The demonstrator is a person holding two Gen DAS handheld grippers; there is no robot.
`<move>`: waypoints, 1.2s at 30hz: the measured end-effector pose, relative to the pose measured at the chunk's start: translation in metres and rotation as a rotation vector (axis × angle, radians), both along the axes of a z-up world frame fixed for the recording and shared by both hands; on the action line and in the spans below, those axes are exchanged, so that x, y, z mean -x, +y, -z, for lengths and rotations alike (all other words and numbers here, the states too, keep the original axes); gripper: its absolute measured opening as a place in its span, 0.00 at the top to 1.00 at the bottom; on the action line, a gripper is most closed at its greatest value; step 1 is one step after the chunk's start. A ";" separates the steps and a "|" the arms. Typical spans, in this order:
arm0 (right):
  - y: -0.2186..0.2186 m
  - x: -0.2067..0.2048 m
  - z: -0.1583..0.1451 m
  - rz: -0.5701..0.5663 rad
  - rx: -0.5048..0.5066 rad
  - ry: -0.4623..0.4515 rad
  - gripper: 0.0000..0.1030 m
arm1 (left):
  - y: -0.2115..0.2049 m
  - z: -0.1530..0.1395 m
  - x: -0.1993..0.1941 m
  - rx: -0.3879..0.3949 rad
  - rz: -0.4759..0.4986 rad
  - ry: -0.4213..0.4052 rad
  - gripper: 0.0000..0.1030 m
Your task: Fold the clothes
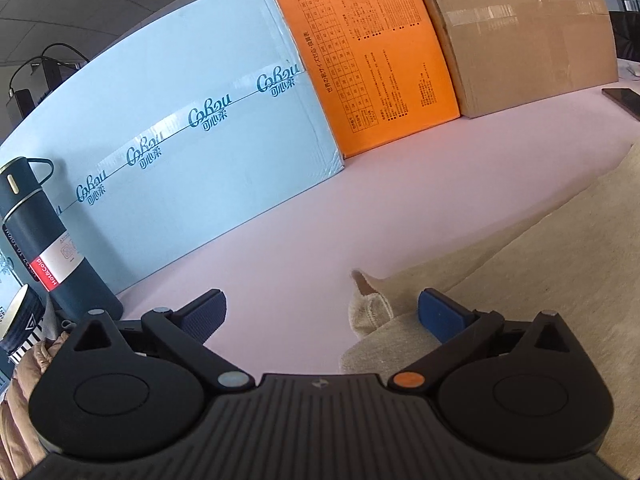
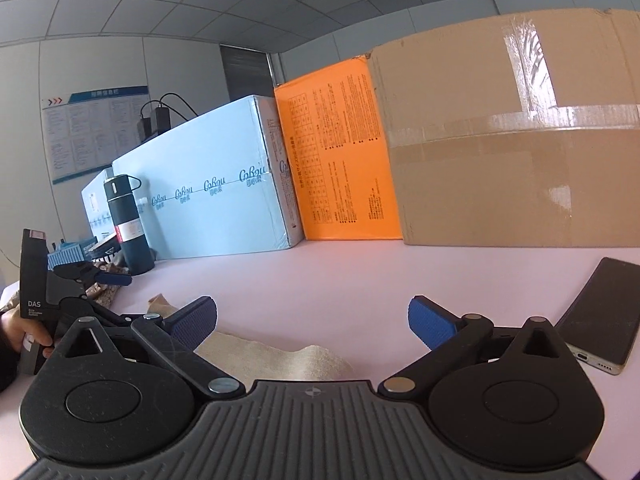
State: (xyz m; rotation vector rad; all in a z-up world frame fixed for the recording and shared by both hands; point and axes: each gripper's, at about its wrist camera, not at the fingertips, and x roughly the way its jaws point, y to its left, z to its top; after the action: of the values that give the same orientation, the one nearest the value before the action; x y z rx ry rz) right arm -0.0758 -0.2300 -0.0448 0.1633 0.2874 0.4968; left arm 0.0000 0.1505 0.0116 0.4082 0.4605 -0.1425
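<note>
A beige knit garment (image 1: 532,264) lies on the pale pink table (image 1: 320,220), filling the lower right of the left wrist view. Its ribbed cuff (image 1: 370,312) lies between the jaws of my left gripper (image 1: 322,314), which is open and holds nothing. In the right wrist view an edge of the same garment (image 2: 288,360) lies under my right gripper (image 2: 312,322), also open and empty. The left gripper (image 2: 100,280) shows at the far left of that view, held by a hand (image 2: 24,330).
A light blue box (image 1: 180,140), an orange box (image 1: 376,56) and a brown carton (image 1: 520,32) stand in a row along the back. A dark flask (image 1: 40,240) stands at the left. A phone (image 2: 600,316) lies on the table at the right.
</note>
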 end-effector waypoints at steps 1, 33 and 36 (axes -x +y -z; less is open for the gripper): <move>-0.001 -0.002 0.001 0.004 -0.007 0.011 0.00 | 0.001 0.000 0.001 -0.002 -0.006 0.001 0.00; -0.043 -0.010 0.019 0.011 -0.313 0.136 0.00 | 0.068 -0.001 -0.014 0.512 -0.047 0.274 0.00; -0.048 -0.012 0.024 -0.023 -0.410 0.180 0.00 | 0.067 -0.004 -0.009 0.511 -0.058 0.214 0.00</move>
State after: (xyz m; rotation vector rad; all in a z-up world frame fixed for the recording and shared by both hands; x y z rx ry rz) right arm -0.0638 -0.2776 -0.0685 0.6063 0.3613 0.5613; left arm 0.0090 0.2176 0.0160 -0.1232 0.6248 -0.2418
